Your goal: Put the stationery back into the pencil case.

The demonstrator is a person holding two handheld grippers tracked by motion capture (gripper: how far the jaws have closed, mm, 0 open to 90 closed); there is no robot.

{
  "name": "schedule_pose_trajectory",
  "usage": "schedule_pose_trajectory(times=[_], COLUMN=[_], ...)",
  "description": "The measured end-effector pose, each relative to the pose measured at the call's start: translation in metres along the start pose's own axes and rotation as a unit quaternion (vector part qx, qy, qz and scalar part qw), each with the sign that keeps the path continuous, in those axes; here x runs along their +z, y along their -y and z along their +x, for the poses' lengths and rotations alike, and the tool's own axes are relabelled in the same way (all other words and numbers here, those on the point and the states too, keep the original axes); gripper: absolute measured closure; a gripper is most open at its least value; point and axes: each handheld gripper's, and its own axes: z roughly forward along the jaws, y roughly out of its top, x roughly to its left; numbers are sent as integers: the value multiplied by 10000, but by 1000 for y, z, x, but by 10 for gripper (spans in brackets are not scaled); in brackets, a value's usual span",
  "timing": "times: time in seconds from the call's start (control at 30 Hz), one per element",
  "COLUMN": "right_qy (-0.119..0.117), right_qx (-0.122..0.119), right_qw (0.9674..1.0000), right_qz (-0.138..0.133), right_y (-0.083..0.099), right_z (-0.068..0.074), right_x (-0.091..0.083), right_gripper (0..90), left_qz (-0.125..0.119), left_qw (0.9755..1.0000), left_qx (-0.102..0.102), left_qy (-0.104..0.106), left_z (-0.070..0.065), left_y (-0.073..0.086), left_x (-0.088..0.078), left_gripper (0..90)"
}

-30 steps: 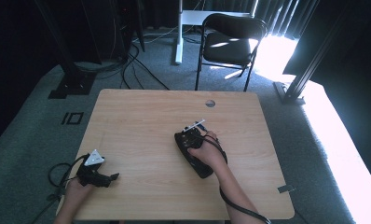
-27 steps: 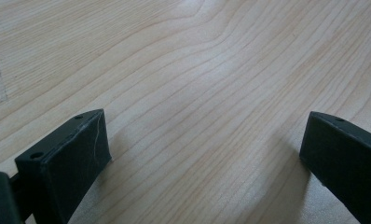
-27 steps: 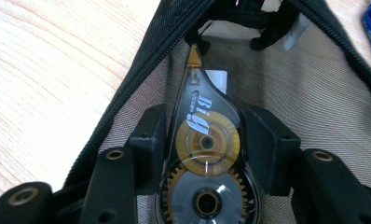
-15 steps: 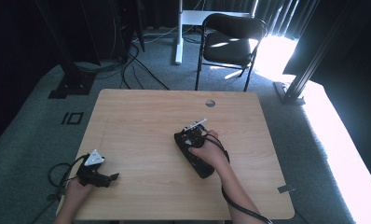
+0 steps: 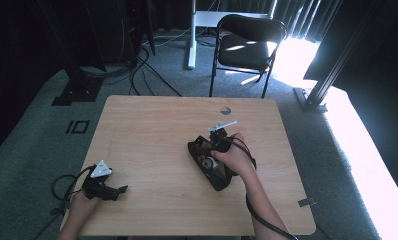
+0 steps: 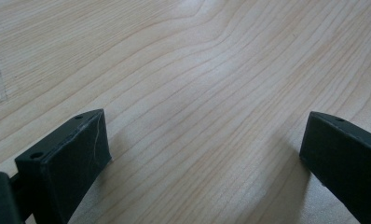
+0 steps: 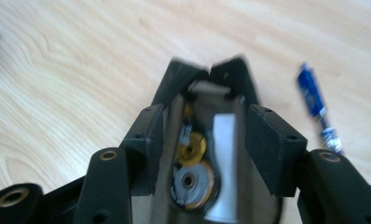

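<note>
Black gear housing (image 7: 200,158), brass and silver gears showing, sitting mid-table toward the right edge, long axis running along the right gripper (image 7: 202,140), whose half-open jaws are straddling and pinching its sides. Blue stick (image 7: 316,105) lying beside. Left gripper (image 6: 202,149) idling wide open, empty, near the table (image 5: 152,130) front-left corner.

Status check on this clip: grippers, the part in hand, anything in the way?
Left gripper open, resting on table. Right gripper shut on black gear housing. Blue stick lies beside it, apart.
</note>
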Motion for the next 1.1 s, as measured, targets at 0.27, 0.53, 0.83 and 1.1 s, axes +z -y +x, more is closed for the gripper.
schedule_pose_trajectory(times=[0.27, 0.53, 0.83, 1.1], right_qy=[163, 373, 594, 775], right_qx=[38, 142, 218, 139], right_qw=[9990, 9980, 9976, 9967], right_qz=[-406, -498, -299, -213], right_y=[-3, 4, 13, 18], right_z=[-25, -60, -84, -94], right_x=[-17, -9, 15, 41], right_gripper=[449, 450, 467, 452], left_qz=[0, 0, 0, 1], left_qw=[10000, 10000, 10000, 10000], left_qx=[-3, -3, -4, -2], left_qy=[2, 1, 1, 1], left_z=[0, 0, 0, 0], left_y=[0, 0, 0, 0], left_x=[0, 0, 0, 0], left_gripper=[16, 16, 16, 16])
